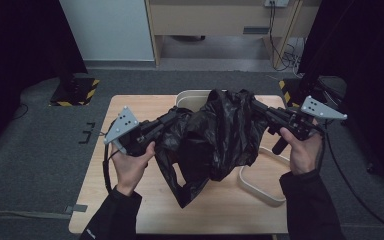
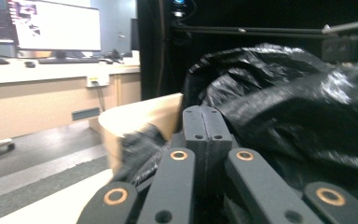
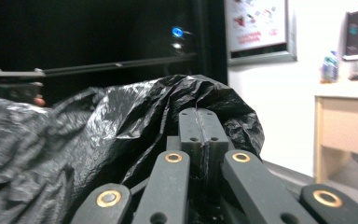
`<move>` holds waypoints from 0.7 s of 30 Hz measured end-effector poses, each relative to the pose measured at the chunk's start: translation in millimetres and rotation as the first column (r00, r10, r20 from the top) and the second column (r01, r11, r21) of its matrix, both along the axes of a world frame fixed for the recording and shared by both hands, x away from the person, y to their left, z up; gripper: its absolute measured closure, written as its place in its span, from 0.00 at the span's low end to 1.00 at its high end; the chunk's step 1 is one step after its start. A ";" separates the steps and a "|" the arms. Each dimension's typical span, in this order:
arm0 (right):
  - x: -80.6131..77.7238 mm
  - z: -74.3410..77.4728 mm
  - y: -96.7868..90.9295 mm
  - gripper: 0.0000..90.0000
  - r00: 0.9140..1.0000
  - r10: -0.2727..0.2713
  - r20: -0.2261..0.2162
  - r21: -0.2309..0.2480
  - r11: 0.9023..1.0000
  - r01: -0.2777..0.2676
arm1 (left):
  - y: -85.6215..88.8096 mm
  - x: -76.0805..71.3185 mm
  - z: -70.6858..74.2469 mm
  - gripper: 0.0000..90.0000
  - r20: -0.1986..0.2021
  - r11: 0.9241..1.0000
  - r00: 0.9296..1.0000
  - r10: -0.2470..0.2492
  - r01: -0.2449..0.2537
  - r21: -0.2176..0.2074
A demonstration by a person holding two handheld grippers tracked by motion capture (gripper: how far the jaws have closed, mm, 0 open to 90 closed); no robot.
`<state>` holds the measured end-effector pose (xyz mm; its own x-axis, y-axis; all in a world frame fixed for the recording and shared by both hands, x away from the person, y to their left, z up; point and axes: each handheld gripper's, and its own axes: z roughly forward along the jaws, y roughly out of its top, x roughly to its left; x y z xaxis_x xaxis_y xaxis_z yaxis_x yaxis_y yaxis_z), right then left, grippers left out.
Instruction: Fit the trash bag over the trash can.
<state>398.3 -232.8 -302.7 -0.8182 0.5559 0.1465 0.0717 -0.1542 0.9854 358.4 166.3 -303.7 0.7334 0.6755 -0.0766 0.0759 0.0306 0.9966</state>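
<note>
Two grippers, one black plastic bag (image 1: 215, 135) stretched between them at the centre of the high view. Glossy, crinkled, thin film, catching light in grey streaks; bunched high in the middle, a loose tail drooping toward the lower centre of the frame, down to the wooden counter (image 1: 130, 200). Left gripper (image 1: 172, 117) at centre left, jaws clenched on the bag's left edge; in the left gripper view, pads pressed flat together with film crumpled around them (image 2: 207, 135). Right gripper (image 1: 255, 106) at upper right of centre, jaws likewise clamped on the bag's right edge; in the right gripper view, a thin pinched seam of plastic between the closed pads (image 3: 201, 133). Behind the bag at upper centre, the rim of a pale round bin (image 1: 190, 95); at lower right, a shallow pale tray (image 1: 260, 187) on the counter, partly under the hanging plastic.
</note>
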 end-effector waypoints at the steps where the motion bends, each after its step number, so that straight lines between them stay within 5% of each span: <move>1: 5.3 -0.4 2.3 1.00 1.000 -0.012 -0.013 -0.005 1.000 0.012 | 2.0 6.4 -1.3 1.00 -0.014 1.000 1.000 0.011 -0.011 -0.006; 8: 40.9 -16.6 17.3 0.99 0.988 -0.136 -0.072 -0.069 0.989 0.131 | 5.3 40.3 -20.5 1.00 -0.100 0.996 0.994 0.052 -0.059 -0.072; 12: 51.4 -31.7 24.4 0.99 0.982 -0.145 -0.117 -0.105 0.986 0.133 | 1.6 49.0 -31.0 1.00 -0.134 0.995 0.989 0.063 -0.072 -0.064; 14: 51.1 -34.0 23.8 0.96 0.983 -0.138 -0.120 -0.106 0.986 0.125 | 6.3 46.1 -33.7 1.00 -0.132 0.993 0.990 0.055 -0.068 -0.098; 21: 30.3 -18.9 -4.8 0.61 0.993 -0.104 -0.064 -0.028 0.994 0.103 | 27.9 20.1 -27.2 0.52 -0.059 0.984 0.996 0.067 -0.076 -0.164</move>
